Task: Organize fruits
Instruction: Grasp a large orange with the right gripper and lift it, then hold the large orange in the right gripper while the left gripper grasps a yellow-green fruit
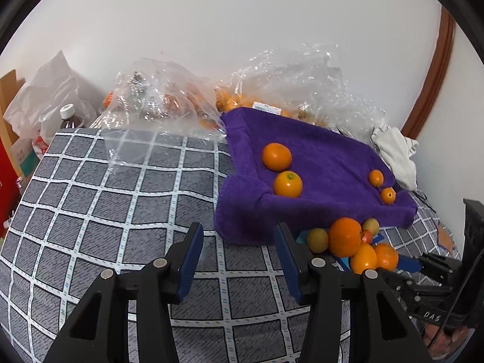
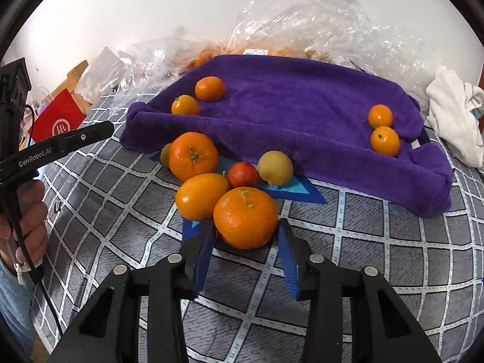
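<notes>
A purple towel point(image 2: 302, 115) point(image 1: 317, 157) lies on the grey checked tabletop point(image 1: 121, 211) and carries two oranges at its left point(image 2: 209, 88) and two small ones at its right point(image 2: 384, 140). A loose pile of fruit lies in front of it: a big orange point(image 2: 193, 155), an oval orange fruit point(image 2: 201, 195), a small red fruit point(image 2: 243, 174), a yellow-green fruit point(image 2: 274, 168). My right gripper point(image 2: 246, 233) is open, its blue fingers on either side of the nearest orange point(image 2: 245, 217). My left gripper point(image 1: 239, 236) is open and empty above bare cloth, left of the pile point(image 1: 351, 242).
Crumpled clear plastic bags point(image 1: 169, 96) holding more oranges lie behind the towel. A white cloth point(image 2: 453, 115) sits at the right. A bottle point(image 1: 68, 118), white bag and red box point(image 2: 57, 121) stand off the table's left edge. Blue paper point(image 2: 296, 190) lies under the pile.
</notes>
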Demonstrator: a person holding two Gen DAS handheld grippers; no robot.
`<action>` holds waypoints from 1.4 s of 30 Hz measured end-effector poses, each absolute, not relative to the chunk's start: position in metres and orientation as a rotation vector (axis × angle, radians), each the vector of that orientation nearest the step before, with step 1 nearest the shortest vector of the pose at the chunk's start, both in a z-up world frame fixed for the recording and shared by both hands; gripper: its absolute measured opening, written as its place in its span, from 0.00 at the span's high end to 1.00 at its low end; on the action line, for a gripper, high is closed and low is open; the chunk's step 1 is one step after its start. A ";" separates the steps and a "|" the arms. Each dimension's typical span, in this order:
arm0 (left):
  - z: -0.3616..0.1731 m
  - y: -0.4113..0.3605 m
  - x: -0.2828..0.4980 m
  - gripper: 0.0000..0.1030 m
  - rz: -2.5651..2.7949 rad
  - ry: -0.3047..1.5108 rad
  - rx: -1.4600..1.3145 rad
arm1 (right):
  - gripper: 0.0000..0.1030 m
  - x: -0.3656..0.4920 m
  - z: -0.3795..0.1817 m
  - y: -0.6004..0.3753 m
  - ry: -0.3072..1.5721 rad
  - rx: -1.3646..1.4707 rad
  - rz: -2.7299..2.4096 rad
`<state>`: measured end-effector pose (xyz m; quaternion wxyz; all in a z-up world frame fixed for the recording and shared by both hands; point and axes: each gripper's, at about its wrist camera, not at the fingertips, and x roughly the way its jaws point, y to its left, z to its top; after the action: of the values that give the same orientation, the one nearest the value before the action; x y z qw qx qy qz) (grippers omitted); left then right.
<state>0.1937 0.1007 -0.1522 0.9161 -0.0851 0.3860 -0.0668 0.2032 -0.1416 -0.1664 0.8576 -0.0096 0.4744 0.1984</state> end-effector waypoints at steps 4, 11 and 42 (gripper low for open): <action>-0.154 0.096 0.193 0.55 -0.150 0.793 -0.152 | 0.61 0.196 -0.159 -0.157 0.965 0.000 0.389; -0.156 0.094 0.195 0.55 -0.158 0.804 -0.151 | 0.60 0.190 -0.157 -0.204 0.958 0.059 0.307; -0.149 0.068 0.175 0.55 -0.323 0.758 -0.112 | 0.61 0.178 -0.160 -0.218 0.902 0.074 0.260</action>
<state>0.1754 0.0677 -0.1487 0.9148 -0.0545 0.3683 -0.1567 0.1776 -0.2184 -0.1601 0.8912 0.0355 0.4345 0.1251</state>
